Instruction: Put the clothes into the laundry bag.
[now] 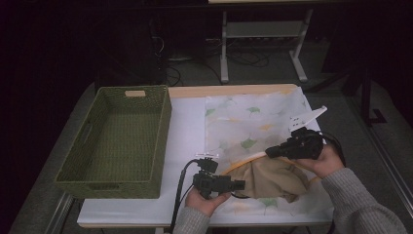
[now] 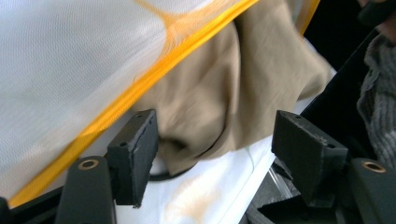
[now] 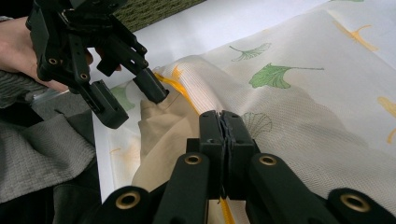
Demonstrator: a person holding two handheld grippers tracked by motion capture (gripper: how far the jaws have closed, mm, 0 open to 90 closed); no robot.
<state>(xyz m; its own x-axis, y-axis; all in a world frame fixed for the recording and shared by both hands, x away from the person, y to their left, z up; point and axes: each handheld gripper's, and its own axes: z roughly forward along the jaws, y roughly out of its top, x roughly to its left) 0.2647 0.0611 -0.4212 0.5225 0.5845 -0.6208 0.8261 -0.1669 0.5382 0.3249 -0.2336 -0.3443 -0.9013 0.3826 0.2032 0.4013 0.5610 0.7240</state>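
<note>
Tan garment (image 1: 272,179) lay partly inside mesh bag (image 1: 243,127), lower centre; insertion unfinished. Right gripper (image 3: 223,122) clamped on bag's orange rim (image 3: 173,85); left gripper (image 2: 212,140) spread, holding nothing

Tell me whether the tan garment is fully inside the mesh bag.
Partly in. The tan garment bulges out past the mesh bag's yellow-edged opening, which the right gripper pinches up.

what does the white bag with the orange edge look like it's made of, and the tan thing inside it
White bag: fine mesh, likely synthetic; a small grid weave shows, with an orange tape edge. Tan garment: soft matte woven cloth, perhaps cotton; it folds loosely without shine.
</note>
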